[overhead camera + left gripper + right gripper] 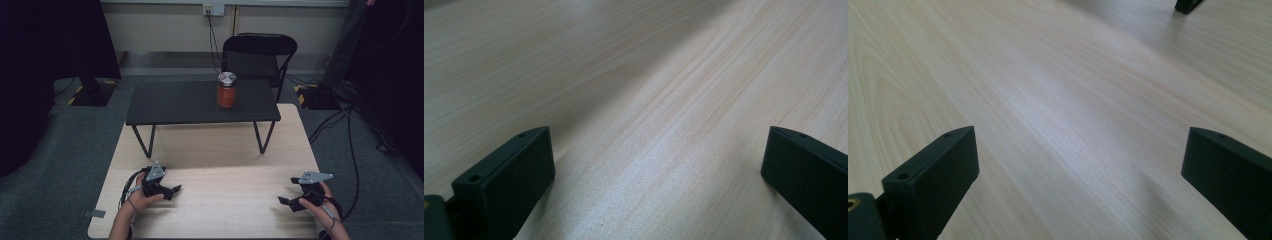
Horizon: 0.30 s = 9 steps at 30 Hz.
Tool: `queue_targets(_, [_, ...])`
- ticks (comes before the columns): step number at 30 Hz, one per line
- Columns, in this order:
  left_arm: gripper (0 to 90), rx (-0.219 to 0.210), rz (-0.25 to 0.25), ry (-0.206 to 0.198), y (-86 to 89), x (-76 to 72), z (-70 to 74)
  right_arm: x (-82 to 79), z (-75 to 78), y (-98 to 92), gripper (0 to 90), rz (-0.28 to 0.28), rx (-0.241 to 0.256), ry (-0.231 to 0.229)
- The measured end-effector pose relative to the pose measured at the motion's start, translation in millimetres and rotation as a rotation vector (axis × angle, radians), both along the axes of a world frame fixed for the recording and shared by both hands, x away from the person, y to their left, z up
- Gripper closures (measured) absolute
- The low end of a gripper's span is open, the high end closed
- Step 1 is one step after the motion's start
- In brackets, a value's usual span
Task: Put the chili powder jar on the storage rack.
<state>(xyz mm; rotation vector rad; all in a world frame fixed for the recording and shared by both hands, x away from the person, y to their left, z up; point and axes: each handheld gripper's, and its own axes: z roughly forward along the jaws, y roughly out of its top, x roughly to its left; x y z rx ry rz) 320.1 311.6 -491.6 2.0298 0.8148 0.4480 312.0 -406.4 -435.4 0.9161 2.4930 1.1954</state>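
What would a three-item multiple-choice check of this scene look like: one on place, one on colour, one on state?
1. Where does the jar stand?
A. on the wooden table
B. on the small black table
C. on the chair

2. What colour is the jar's lid?
A. silver
B. red
C. black

3. How are the fingers of both grippers?
A. shut on the jar
B. shut on nothing
C. open with nothing between them

Answers: 1 B, the jar sits on the small black table, which stands on the wooden table. 2 A, the lid is silver above an orange-red body. 3 C, the left gripper and the right gripper each show two fingers wide apart over bare wood.
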Motion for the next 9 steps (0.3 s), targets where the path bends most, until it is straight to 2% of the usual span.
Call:
queue_targets(4, [0.0,-0.003,-0.002,0.002,0.2,0.6,-0.2,-2.9,-4.9,-0.2,0.9,-0.003,-0.010,-0.011])
queue_targets(7, [0.0,-0.003,-0.002,0.002,0.2,0.7,-0.2,-2.7,-8.6,-2.4,0.9,-0.011,0.003,0.000])
queue_targets(9, [0.0,-0.002,-0.003,0.002,0.2,0.7,0.0,-2.9,-9.7,-1.9,0.9,-0.022,-0.009,0.004])
